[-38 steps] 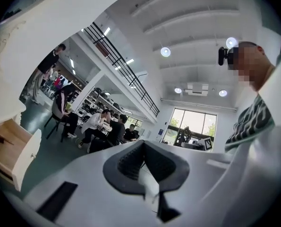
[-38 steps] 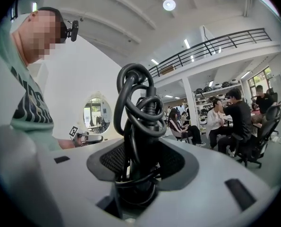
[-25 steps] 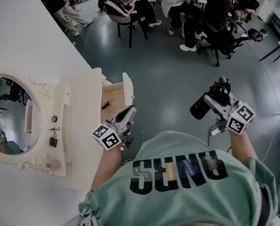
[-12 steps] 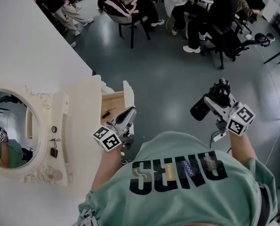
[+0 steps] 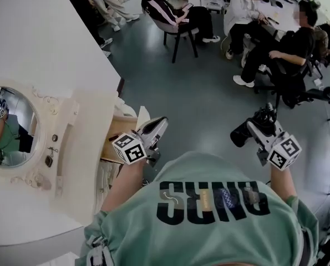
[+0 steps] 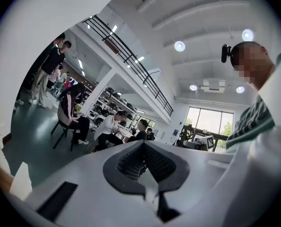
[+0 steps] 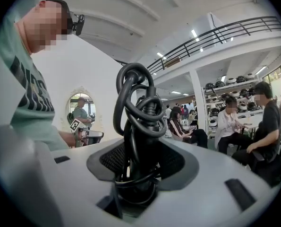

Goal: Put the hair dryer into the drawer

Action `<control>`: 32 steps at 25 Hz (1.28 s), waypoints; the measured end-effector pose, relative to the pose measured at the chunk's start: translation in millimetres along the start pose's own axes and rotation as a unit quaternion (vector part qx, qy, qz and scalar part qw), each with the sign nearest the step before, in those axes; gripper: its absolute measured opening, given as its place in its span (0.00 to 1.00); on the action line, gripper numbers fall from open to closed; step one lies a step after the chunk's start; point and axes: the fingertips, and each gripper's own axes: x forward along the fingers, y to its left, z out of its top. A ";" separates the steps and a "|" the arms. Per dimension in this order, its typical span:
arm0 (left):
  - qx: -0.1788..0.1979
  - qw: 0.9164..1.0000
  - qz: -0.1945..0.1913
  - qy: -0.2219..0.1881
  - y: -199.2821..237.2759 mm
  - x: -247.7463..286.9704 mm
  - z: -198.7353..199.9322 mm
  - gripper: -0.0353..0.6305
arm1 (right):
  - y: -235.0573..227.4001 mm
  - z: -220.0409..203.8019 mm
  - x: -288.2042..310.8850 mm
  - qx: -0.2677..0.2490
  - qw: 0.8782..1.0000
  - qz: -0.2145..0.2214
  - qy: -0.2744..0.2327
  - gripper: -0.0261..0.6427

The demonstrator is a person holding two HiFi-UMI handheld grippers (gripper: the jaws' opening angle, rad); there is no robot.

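A black hair dryer [image 5: 243, 134] with its cable coiled round the handle is clamped in my right gripper [image 5: 261, 127], out over the grey floor at the right. In the right gripper view the dryer's handle [image 7: 138, 126] stands upright between the pads of that gripper [image 7: 139, 167]. The cream vanity's drawer [image 5: 143, 117] is pulled out, showing its wooden inside. My left gripper [image 5: 157, 127] hangs just right of the drawer front, shut and empty. Its pads meet in the left gripper view [image 6: 143, 161].
The cream vanity top [image 5: 90, 148] and its oval mirror [image 5: 9, 125] fill the left, against a white wall. Several people sit on chairs [image 5: 178, 35] at the far side of the grey floor. My own green shirt hides the near floor.
Both grippers have swung across the room with the person. The left one now sits closer to the drawer front. The dryer stays in the right gripper.
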 end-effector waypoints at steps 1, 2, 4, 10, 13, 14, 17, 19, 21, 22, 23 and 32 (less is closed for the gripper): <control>0.003 1.000 0.004 0.000 0.4 15.4 0.4 0.07 | -16.8 0.6 1.7 -0.002 1.000 0.005 -0.001 0.31; 0.003 1.000 0.008 -0.001 1.5 28.5 2.0 0.07 | -31.5 1.2 4.2 -0.003 1.000 0.009 -0.002 0.31; -0.001 1.000 0.010 -0.002 4.5 48.2 4.1 0.07 | -55.1 0.0 9.9 0.003 1.000 0.011 -0.001 0.31; -0.005 1.000 0.024 0.012 36.6 63.5 5.6 0.07 | -89.9 -17.2 40.0 0.022 1.000 0.004 0.019 0.31; -0.005 1.000 0.025 0.012 58.3 57.1 13.5 0.07 | -88.7 -19.4 56.9 0.028 0.999 -0.001 0.028 0.31; -0.006 1.000 0.025 0.010 63.8 55.0 16.3 0.07 | -87.6 -19.6 60.1 0.031 0.999 -0.004 0.031 0.31; -0.008 1.000 0.023 0.005 75.3 49.7 22.2 0.07 | -85.6 -19.4 64.2 0.032 0.999 -0.013 0.037 0.31; -0.007 1.000 0.024 -0.003 82.1 46.1 27.5 0.07 | -86.0 -15.6 68.6 0.024 0.999 -0.017 0.041 0.31; -0.006 1.000 0.028 -0.011 89.0 39.0 33.6 0.07 | -84.1 -9.6 76.4 0.010 0.999 -0.016 0.047 0.31; -0.005 0.999 0.031 -0.015 92.4 34.2 36.6 0.07 | -82.5 -6.7 81.2 0.003 0.999 -0.014 0.050 0.31; -0.004 0.999 0.035 -0.019 95.6 28.7 39.3 0.07 | -80.8 -4.1 86.4 -0.004 0.998 -0.012 0.053 0.31; 0.009 0.989 0.123 -0.078 114.8 -61.3 49.7 0.07 | -46.4 20.1 168.2 -0.111 0.987 0.071 0.091 0.31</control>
